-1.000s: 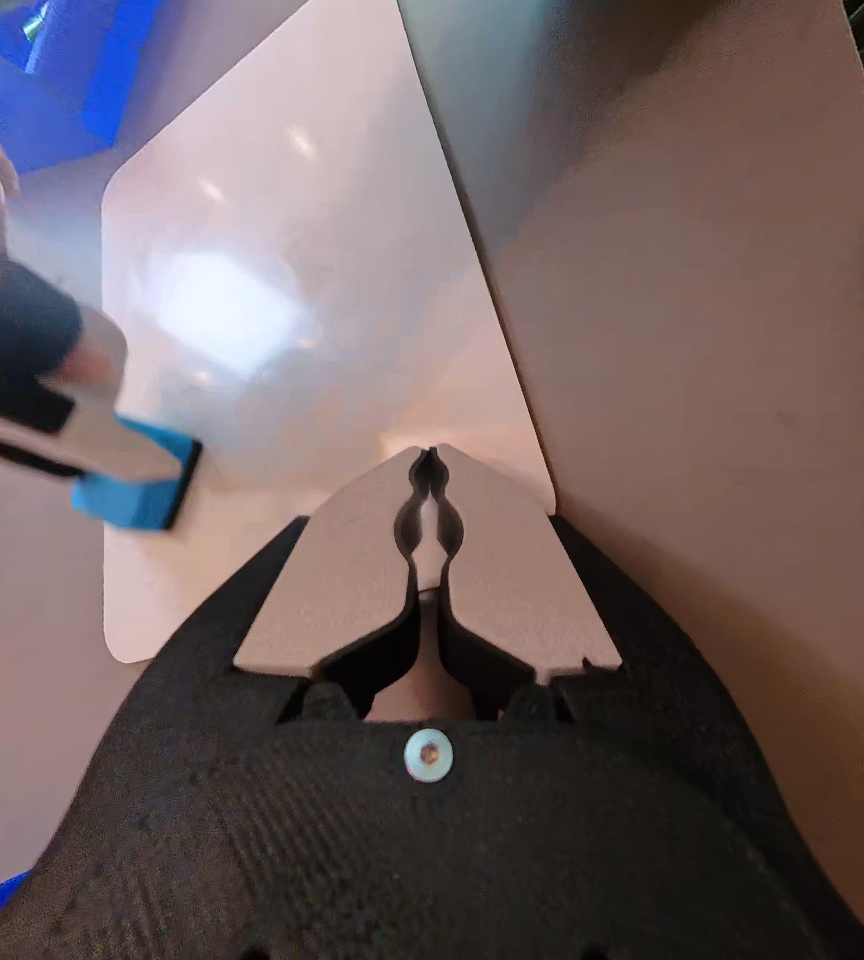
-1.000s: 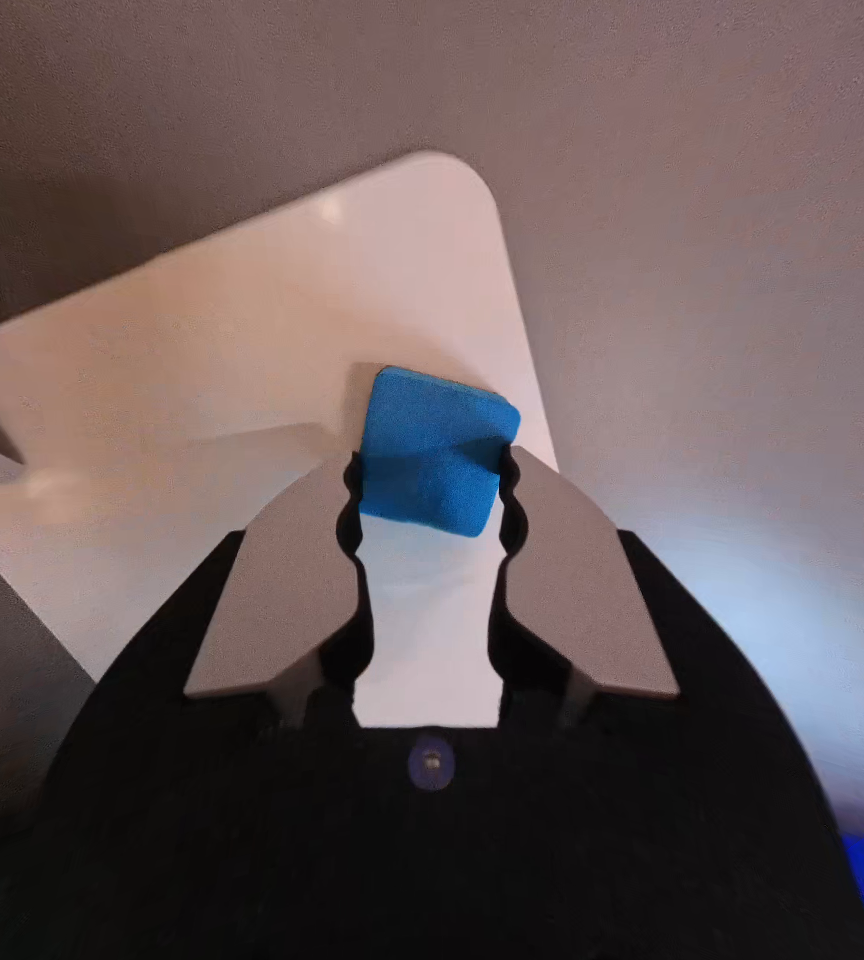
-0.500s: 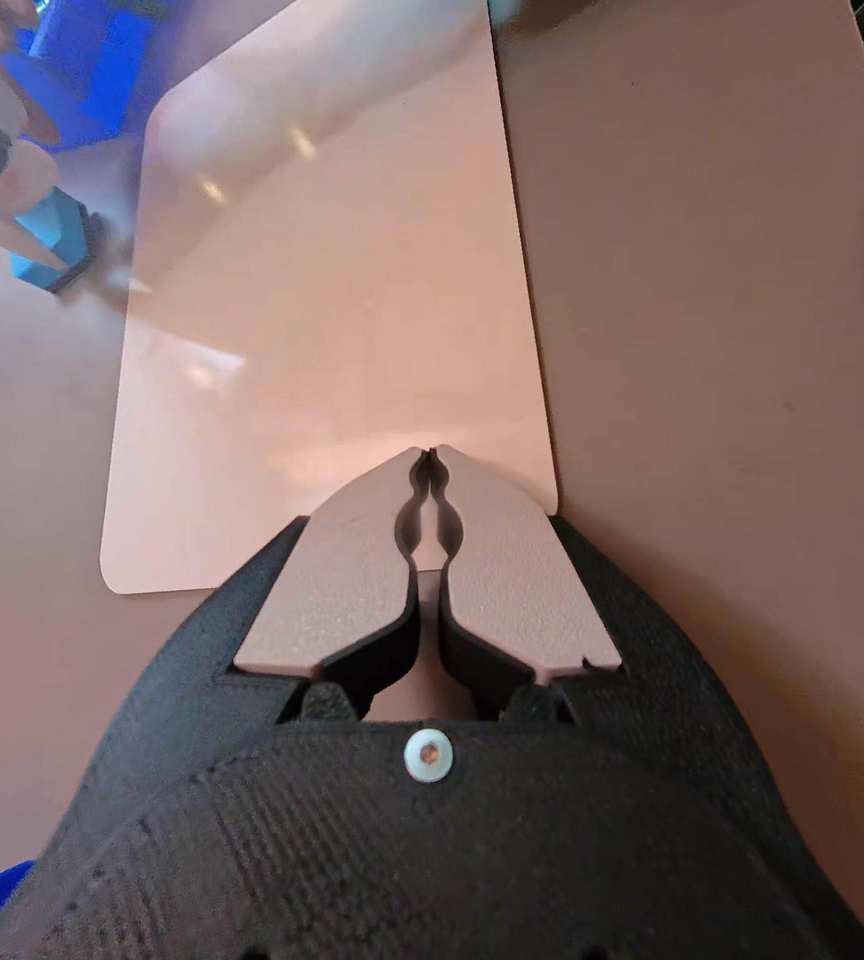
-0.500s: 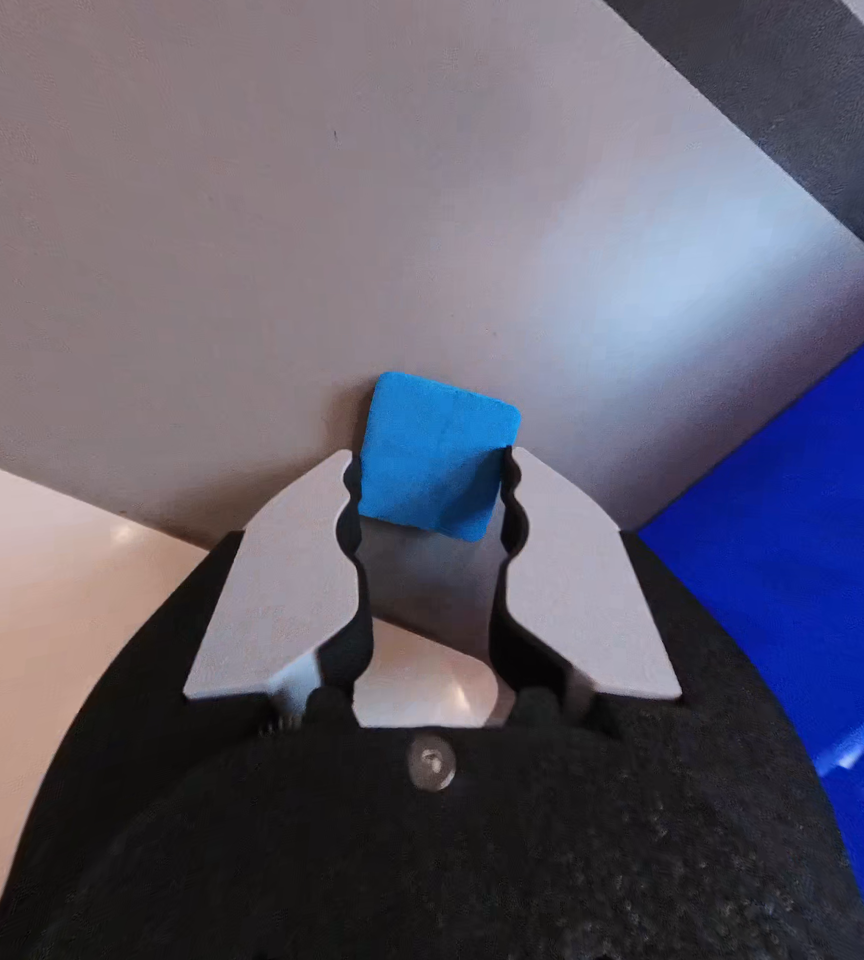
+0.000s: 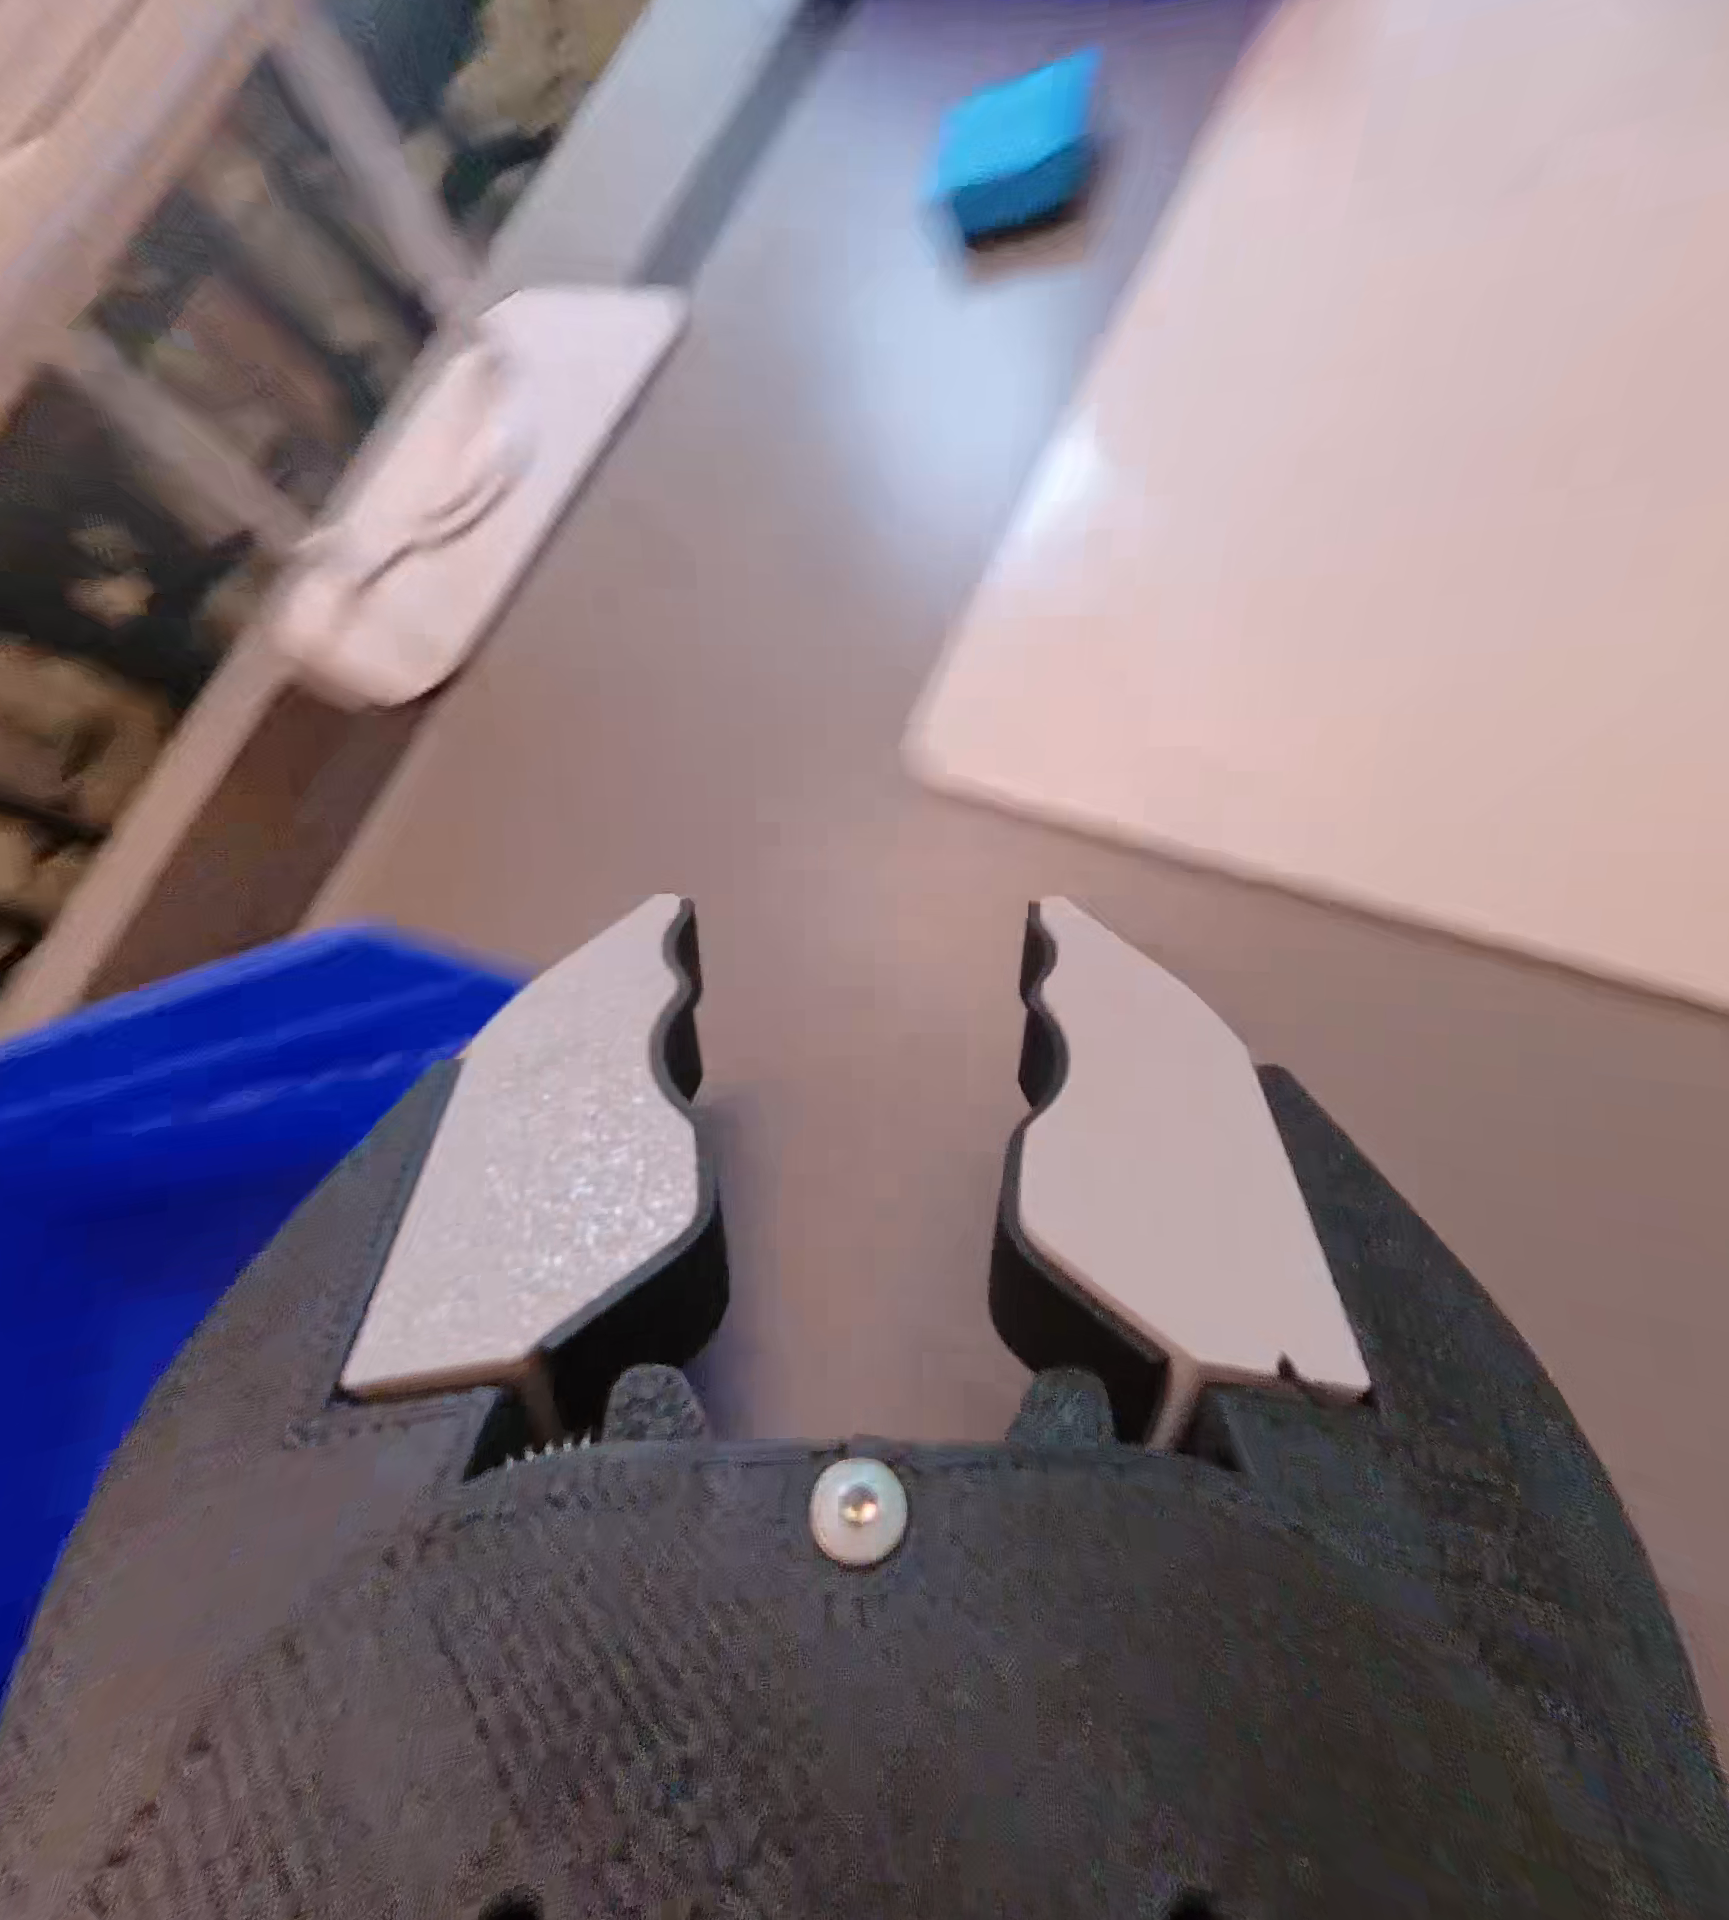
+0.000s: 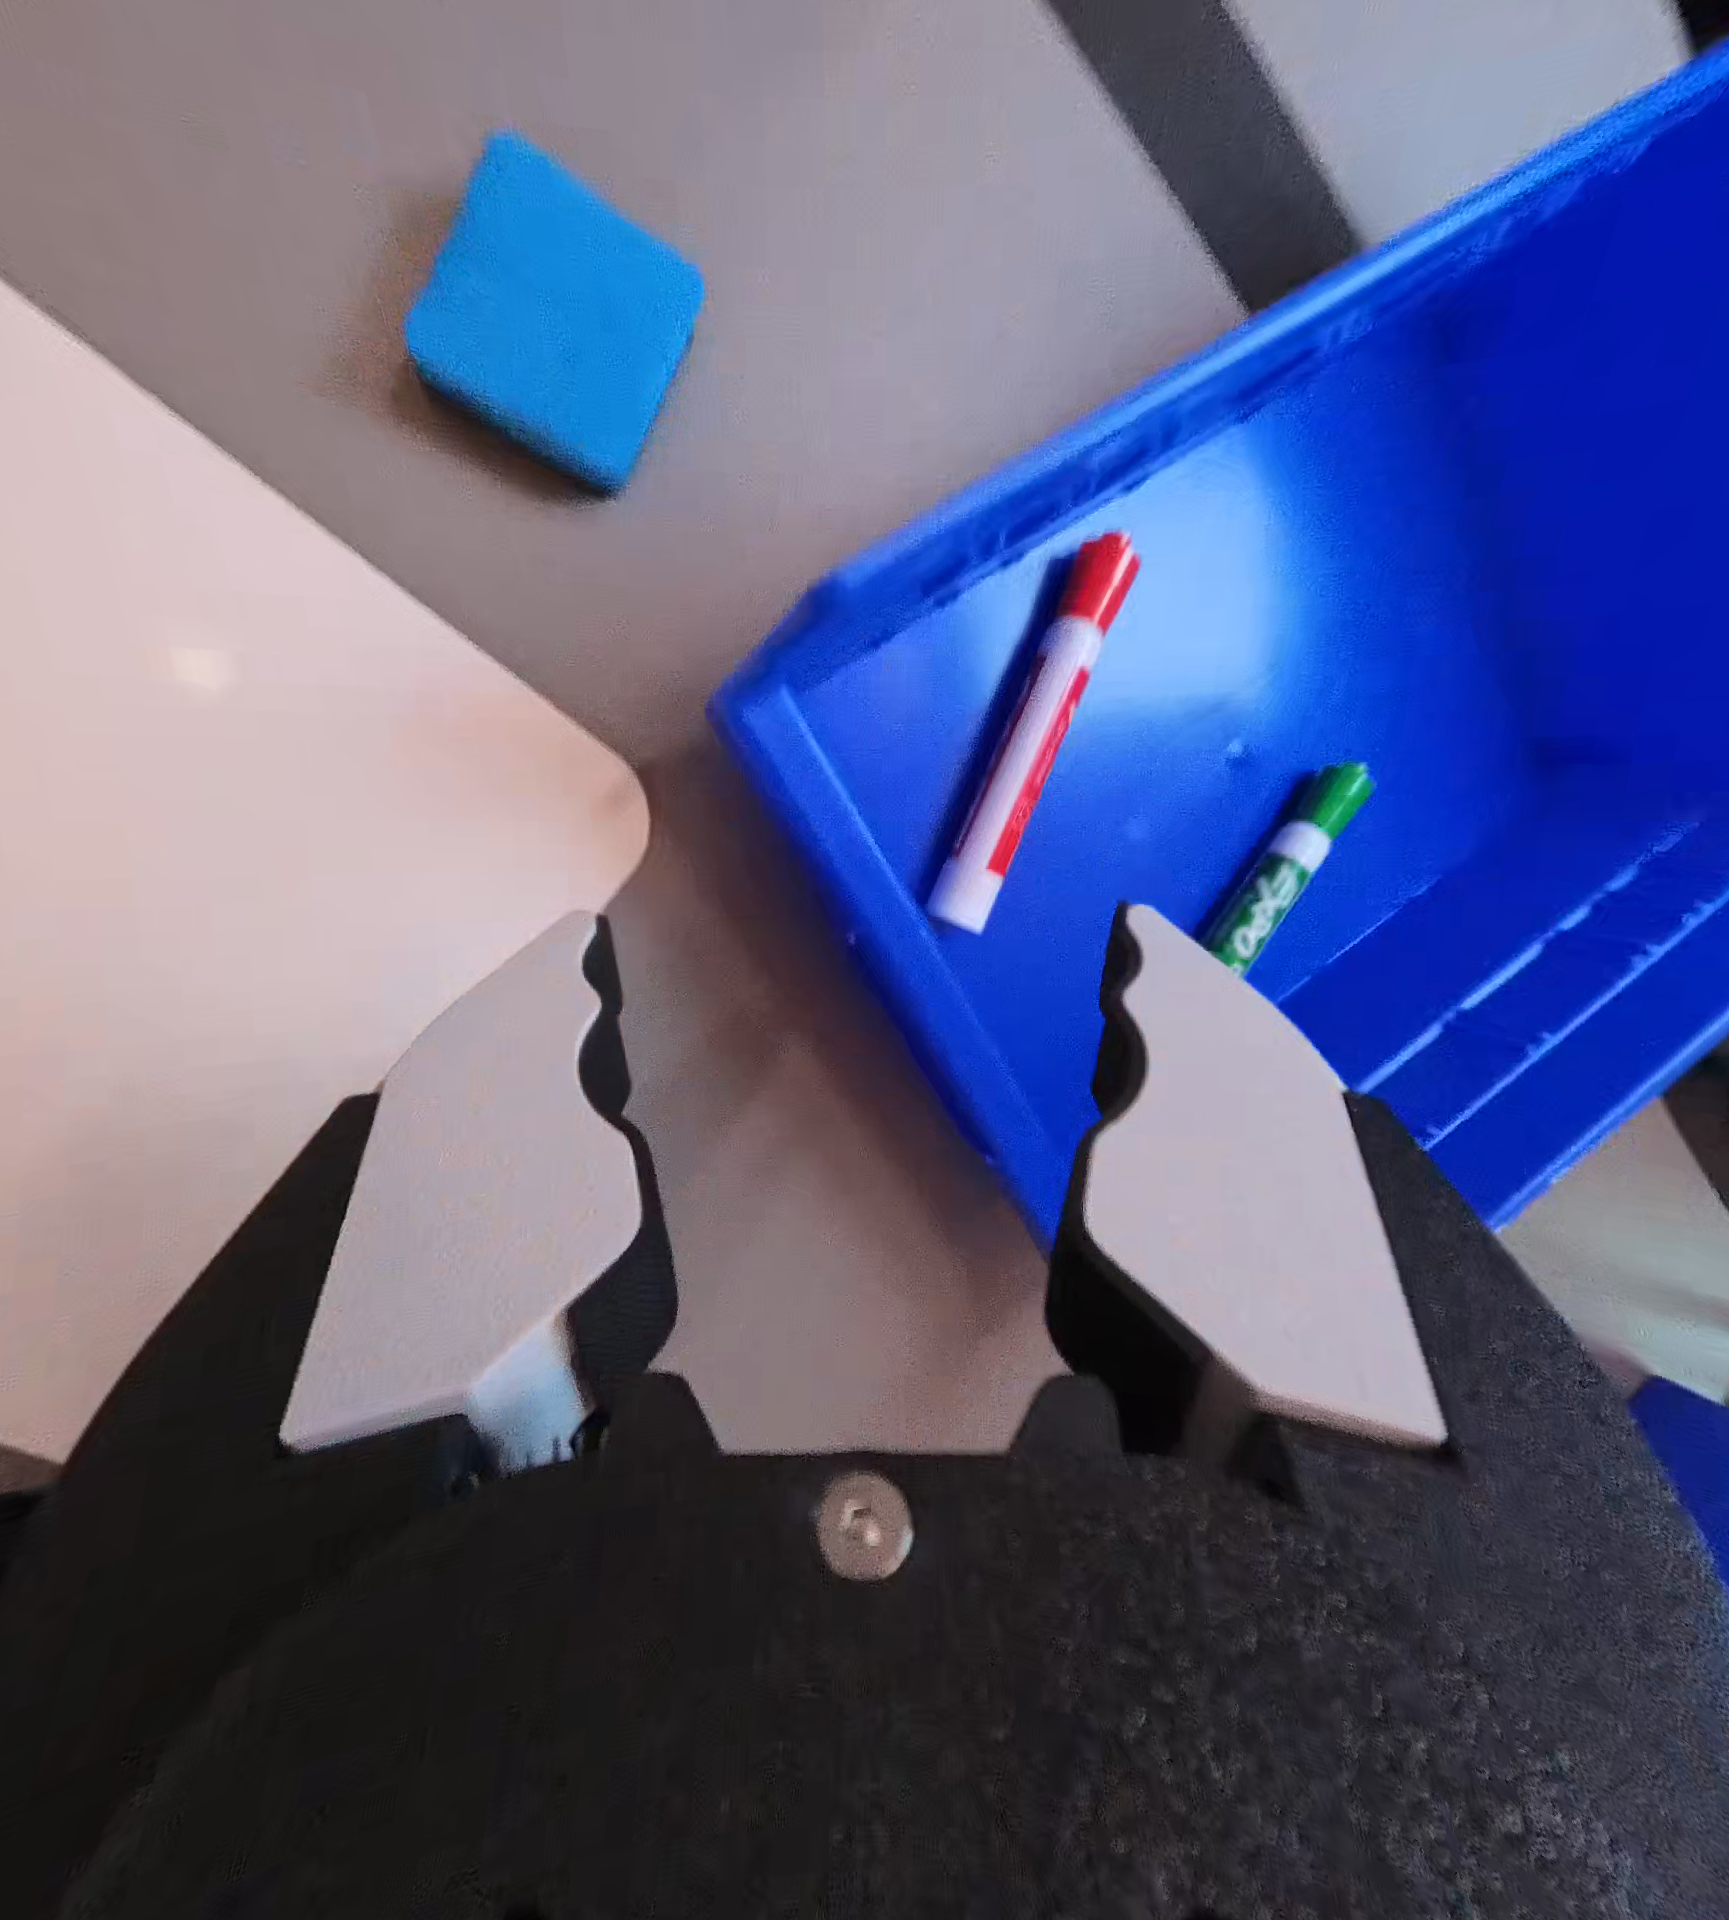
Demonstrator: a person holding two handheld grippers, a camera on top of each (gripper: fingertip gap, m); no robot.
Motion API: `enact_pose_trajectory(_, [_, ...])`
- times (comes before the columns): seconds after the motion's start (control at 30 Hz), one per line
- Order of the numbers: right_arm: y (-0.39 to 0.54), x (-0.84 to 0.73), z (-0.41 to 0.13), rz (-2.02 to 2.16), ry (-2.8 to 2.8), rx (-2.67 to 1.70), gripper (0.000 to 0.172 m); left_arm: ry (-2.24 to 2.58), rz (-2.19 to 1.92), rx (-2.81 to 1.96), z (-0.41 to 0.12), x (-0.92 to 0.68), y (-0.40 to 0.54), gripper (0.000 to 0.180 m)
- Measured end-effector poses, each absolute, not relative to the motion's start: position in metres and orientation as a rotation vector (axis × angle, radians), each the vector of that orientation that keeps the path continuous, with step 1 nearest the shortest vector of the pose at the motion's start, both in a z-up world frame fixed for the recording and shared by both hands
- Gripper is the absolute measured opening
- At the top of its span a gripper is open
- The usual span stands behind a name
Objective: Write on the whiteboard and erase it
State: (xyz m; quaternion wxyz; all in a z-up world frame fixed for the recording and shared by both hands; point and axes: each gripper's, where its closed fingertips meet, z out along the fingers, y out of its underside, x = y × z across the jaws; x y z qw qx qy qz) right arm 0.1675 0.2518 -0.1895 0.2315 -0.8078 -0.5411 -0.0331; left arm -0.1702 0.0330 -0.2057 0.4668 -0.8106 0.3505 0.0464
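The white whiteboard (image 5: 1442,499) lies flat on the grey table, at the right in the left wrist view and at the left in the right wrist view (image 6: 164,831). The blue eraser (image 6: 553,312) lies free on the table beyond the board's corner; it also shows far off in the left wrist view (image 5: 1021,156). My left gripper (image 5: 860,935) is open and empty above bare table. My right gripper (image 6: 860,935) is open wide and empty, over the table beside a blue bin (image 6: 891,956). A red marker (image 6: 1036,727) and a green marker (image 6: 1286,862) lie in that bin.
A blue bin edge (image 5: 112,1195) sits at the left of the left gripper. A white cloth-like item (image 5: 486,488) lies at the table's left edge, with shelving behind it. A dark strip (image 6: 1203,135) crosses the far table. The gap from one gripper's tips to the other's is roughly 40 centimeters. The blue eraser (image 6: 553,312) lies some 15 centimeters from my right tips, 30 centimeters from my left tips. Seen from the left wrist view (image 5: 1023,125) as well.
My right gripper opened and let go of the blue eraser, which now lies on the table, then pulled back toward the bin. My left gripper opened from shut and swung left off the board.
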Motion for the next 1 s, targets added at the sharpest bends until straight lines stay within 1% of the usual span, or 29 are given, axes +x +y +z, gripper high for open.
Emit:
enact_pose_trajectory(0.07, [0.251,0.194,-0.217,-0.107,-1.557,-2.251,0.086,0.748,0.288,-2.081,-0.201,-0.224,0.042,0.069])
enact_pose_trajectory(0.17, [0.259,0.218,-0.258,-0.207,-1.650,-2.263,0.058,0.671,0.430,-2.295,-0.216,-0.279,0.040,0.084])
enact_pose_trajectory(0.2, [0.270,0.222,-0.261,-0.308,-1.646,-2.179,0.048,0.679,0.456,-2.386,-0.226,-0.290,0.036,0.089])
enact_pose_trajectory(0.23, [0.277,0.223,-0.259,-0.396,-1.666,-2.076,0.034,0.697,0.477,-2.463,-0.236,-0.300,0.033,0.092])
enact_pose_trajectory(0.3, [0.265,0.214,-0.257,-0.413,-1.740,-1.937,0.032,0.736,0.503,-2.597,-0.256,-0.315,0.027,0.091])
enact_pose_trajectory(0.33, [0.254,0.206,-0.256,-0.419,-1.778,-1.852,0.032,0.766,0.495,-2.659,-0.266,-0.320,0.023,0.087])
enact_pose_trajectory(0.43, [0.201,0.180,-0.239,-0.335,-1.814,-1.678,0.031,0.861,0.265,-2.706,-0.278,-0.305,0.016,0.027])
enact_pose_trajectory(0.63, [0.083,0.142,-0.190,-0.283,-1.787,-1.343,0.031,0.849,0.393,-2.583,-0.270,-0.313,0.011,0.029])
enact_pose_trajectory(0.8, [0.018,0.090,-0.175,-0.248,-1.823,-1.006,0.030,0.800,0.525,-2.419,-0.231,-0.320,-0.004,0.028])
enact_pose_trajectory(0.9, [-0.010,0.049,-0.181,-0.142,-1.921,-0.830,0.031,0.789,0.633,-2.358,-0.197,-0.323,-0.019,0.028])
enact_pose_trajectory(1.0, [-0.031,0.000,-0.202,0.020,-2.059,-0.702,0.031,0.770,0.690,-2.311,-0.160,-0.323,-0.035,0.029])
